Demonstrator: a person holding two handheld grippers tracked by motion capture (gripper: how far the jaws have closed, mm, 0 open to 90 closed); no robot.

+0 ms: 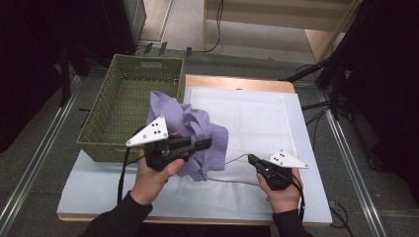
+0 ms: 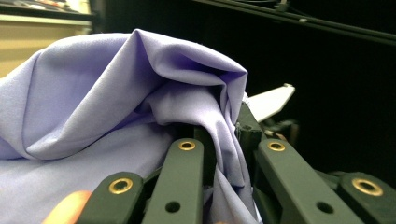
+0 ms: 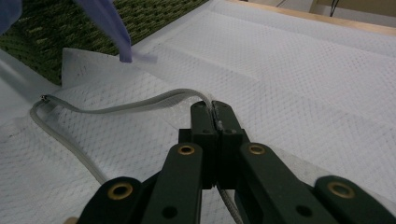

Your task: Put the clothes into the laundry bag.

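A lilac cloth (image 1: 197,126) hangs bunched over the table's left half, beside the basket. My left gripper (image 1: 207,144) is shut on a fold of it; in the left gripper view the cloth (image 2: 116,93) drapes over and between the jaws of that gripper (image 2: 229,135). A white mesh bag (image 1: 247,116) lies flat on the table. My right gripper (image 1: 252,159) is shut on the bag's grey corded edge (image 3: 116,107) at its near side. In the right gripper view the tips of the gripper (image 3: 214,109) pinch that edge, with the mesh bag (image 3: 303,70) spread beyond.
A green woven basket (image 1: 123,103) stands at the table's left rear, its rim next to the cloth; the basket (image 3: 70,28) also appears in the right gripper view. A white sheet (image 1: 89,182) covers the wooden table. Cables and black stands surround the table on the floor.
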